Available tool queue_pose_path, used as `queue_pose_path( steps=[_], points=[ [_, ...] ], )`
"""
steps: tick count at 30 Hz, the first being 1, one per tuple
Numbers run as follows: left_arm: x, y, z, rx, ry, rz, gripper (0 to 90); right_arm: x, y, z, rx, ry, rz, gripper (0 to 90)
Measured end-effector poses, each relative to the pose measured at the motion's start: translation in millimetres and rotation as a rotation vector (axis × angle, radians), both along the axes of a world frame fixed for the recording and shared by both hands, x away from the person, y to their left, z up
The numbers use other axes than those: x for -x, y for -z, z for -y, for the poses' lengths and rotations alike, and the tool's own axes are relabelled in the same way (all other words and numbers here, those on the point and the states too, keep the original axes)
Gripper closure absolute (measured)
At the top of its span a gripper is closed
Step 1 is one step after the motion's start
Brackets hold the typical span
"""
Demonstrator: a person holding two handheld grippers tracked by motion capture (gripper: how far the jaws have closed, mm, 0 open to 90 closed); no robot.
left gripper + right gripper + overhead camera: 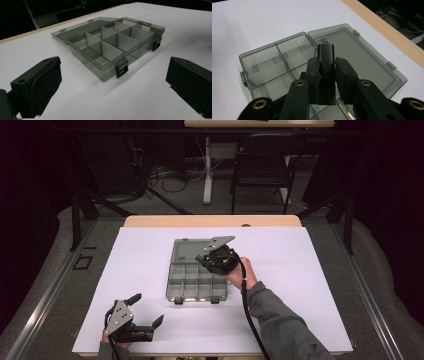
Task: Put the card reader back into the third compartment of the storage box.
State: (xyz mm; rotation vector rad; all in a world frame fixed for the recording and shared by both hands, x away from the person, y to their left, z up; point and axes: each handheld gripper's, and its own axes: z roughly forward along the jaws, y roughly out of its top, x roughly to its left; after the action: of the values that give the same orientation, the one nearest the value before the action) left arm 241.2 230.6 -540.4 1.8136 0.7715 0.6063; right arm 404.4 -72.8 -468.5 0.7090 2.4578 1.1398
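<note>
Right gripper [327,75] jaws clamp a black piece [326,75] above the organizer box [274,67]; left gripper [145,322] gapes empty.

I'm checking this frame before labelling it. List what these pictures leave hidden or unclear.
- Black piece in the right gripper: its lower end hidden between the jaws; identity unclear, right gripper view.
- Organizer box: right compartments covered by that gripper, high view.
- Lid lettering: too small to read.
- Left gripper: jaw tips cut off by the frame edge.

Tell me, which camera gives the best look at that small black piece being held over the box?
The right gripper view: the black piece stands upright, clamped between the right gripper jaws above the open organizer box. In the high view the gripper and hand cover it. The left gripper view looks at the box instead.
</note>
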Motion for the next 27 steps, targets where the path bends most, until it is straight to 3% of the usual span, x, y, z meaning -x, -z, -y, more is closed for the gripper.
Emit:
queue_pose_path(
  steps=[15,27],
  points=[
    [-0.2,0.4,0.5,0.001,0.0,-0.003,0.1,-5.9,7.3,-10.0,0.024,0.032,-0.033,73.2],
    [-0.2,0.4,0.5,0.0,-0.002,-0.003,0.1,-11.2,16.7,-13.1,0.059,0.08,-0.102,73.1]
  ],
)
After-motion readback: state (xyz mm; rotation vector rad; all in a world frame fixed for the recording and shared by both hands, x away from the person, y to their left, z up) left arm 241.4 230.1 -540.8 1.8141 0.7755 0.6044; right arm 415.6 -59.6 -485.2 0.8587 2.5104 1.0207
